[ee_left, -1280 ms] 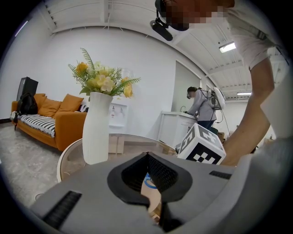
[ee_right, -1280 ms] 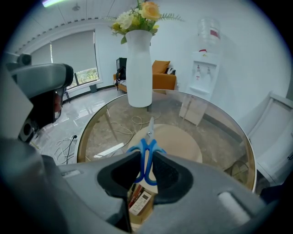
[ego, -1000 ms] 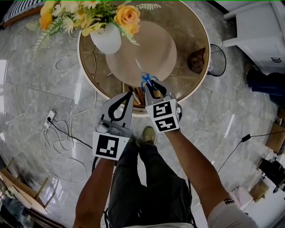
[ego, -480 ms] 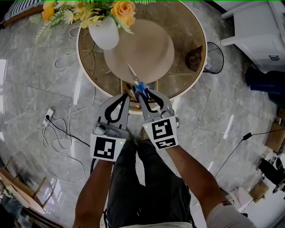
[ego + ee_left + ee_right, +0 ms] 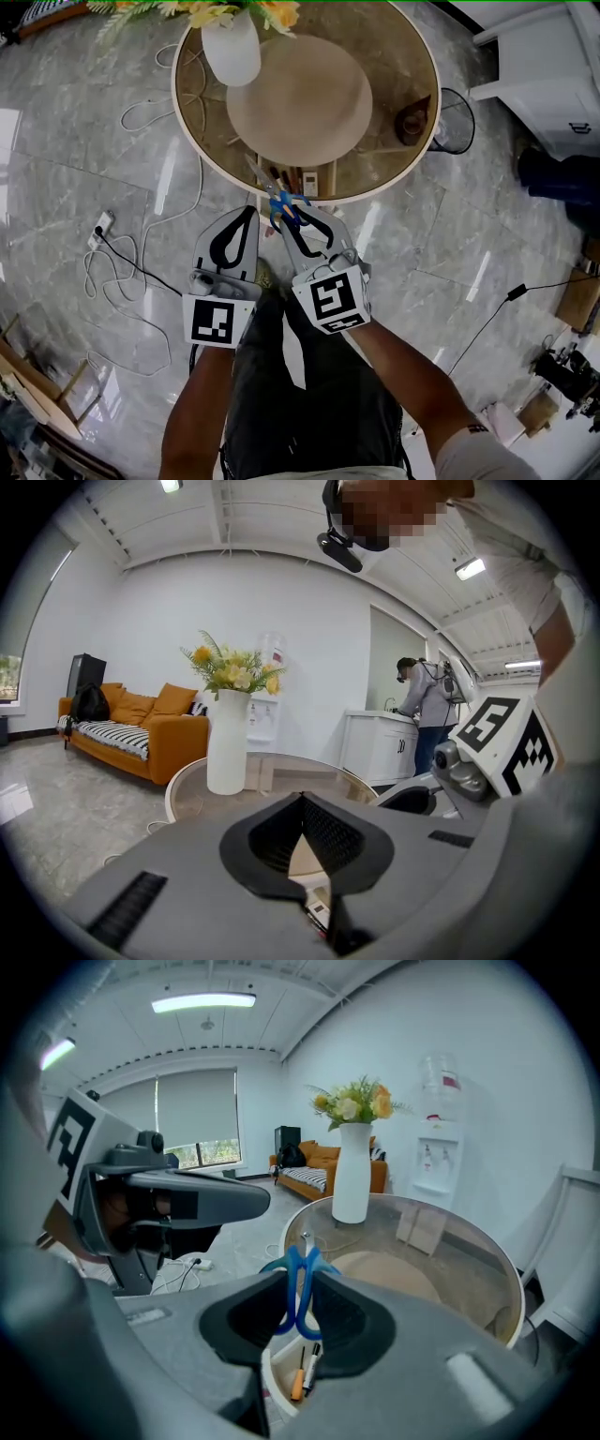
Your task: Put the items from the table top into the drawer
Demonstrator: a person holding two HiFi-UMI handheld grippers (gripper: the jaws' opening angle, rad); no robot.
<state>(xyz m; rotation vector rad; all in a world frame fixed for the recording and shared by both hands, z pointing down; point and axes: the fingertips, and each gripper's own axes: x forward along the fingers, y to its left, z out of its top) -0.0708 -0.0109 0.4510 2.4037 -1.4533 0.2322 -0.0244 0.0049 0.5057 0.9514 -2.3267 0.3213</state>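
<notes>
Now our right gripper (image 5: 300,1275) is clamped on the scissors (image 5: 293,1283) by the blue handles, just above the open drawer (image 5: 269,1372) at the table (image 5: 424,84) edge; left gripper (image 5: 302,796) closed, empty; scissors prob. light, stiff, pointy; handles = safest hold.

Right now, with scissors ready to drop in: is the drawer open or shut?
Open: the right gripper view looks into the drawer, with pens lying inside.

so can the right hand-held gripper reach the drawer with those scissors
Probably yes: the right hand-held gripper, shut on the scissors, hangs right above the open drawer, nothing in between.
</notes>
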